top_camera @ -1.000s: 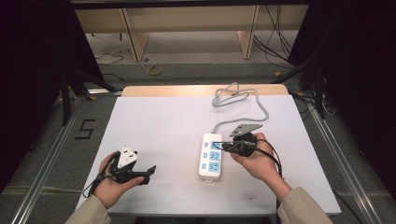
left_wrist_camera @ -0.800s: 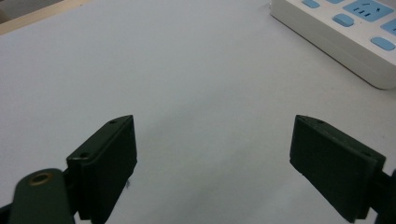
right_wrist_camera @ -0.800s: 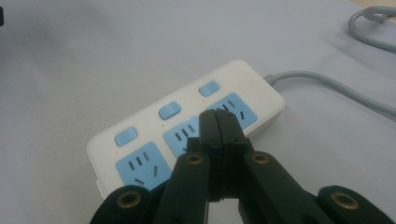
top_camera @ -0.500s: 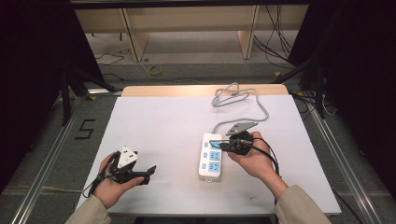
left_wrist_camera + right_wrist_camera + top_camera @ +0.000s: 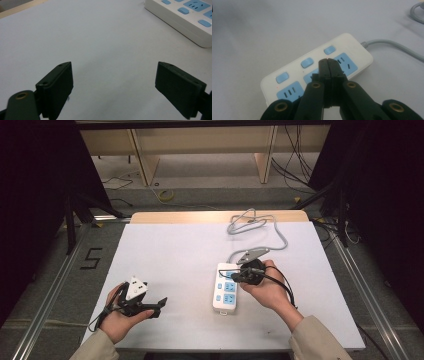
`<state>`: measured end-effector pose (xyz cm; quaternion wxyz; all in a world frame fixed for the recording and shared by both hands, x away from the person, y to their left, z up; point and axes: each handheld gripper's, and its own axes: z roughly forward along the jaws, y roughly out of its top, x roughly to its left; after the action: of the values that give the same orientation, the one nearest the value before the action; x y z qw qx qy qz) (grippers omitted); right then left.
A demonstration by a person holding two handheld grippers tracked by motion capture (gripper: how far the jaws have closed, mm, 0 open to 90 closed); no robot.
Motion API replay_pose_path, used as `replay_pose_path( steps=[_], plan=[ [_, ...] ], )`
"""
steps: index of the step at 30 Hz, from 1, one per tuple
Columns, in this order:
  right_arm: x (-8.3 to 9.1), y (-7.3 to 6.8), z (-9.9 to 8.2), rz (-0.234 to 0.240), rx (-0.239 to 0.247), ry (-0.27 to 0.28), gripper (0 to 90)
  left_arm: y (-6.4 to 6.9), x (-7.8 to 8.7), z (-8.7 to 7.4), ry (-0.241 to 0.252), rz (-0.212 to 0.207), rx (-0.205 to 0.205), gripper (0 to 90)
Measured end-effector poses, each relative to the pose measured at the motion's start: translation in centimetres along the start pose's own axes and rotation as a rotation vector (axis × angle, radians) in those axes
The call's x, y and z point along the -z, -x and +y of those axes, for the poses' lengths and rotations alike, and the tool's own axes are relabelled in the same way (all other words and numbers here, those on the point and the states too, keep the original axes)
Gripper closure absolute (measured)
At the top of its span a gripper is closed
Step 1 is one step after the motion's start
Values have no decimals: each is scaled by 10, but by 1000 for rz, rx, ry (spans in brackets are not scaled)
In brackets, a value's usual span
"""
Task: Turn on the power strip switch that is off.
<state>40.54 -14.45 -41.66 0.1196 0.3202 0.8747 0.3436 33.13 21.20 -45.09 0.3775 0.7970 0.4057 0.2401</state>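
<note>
A white power strip [image 5: 225,296] with blue sockets and blue switches lies on the white table [image 5: 175,250], right of centre. My right gripper [image 5: 234,277] hovers over its far half, jaws shut with nothing between them. In the right gripper view the closed tips [image 5: 328,61] sit just above the power strip [image 5: 294,75], between a blue switch [image 5: 307,62] and the far socket [image 5: 344,62]; whether they touch it I cannot tell. My left gripper [image 5: 161,301] rests low at the table's front left, pointing right, open and empty. Its jaws [image 5: 113,80] stand wide over bare table, the power strip [image 5: 185,22] beyond.
The strip's grey cable [image 5: 252,222] runs back and coils near the table's far edge. A wooden strip [image 5: 215,216] borders that edge. Beyond it are shelf legs and floor cables [image 5: 165,195]. A "5" mark [image 5: 91,258] is on the floor at left.
My right gripper has edged slightly left, farther over the power strip, still shut. The left gripper has not moved.
</note>
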Motion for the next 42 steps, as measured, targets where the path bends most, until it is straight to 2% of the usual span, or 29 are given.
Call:
replay_pose_path(
  steps=[31,42],
  plan=[
    [-20,-8,15,32,14,-43,900,0,0,0,1,-2,1,145],
    [-27,-12,20,44,39,-76,900,0,0,0,1,-5,3,146]
  ],
)
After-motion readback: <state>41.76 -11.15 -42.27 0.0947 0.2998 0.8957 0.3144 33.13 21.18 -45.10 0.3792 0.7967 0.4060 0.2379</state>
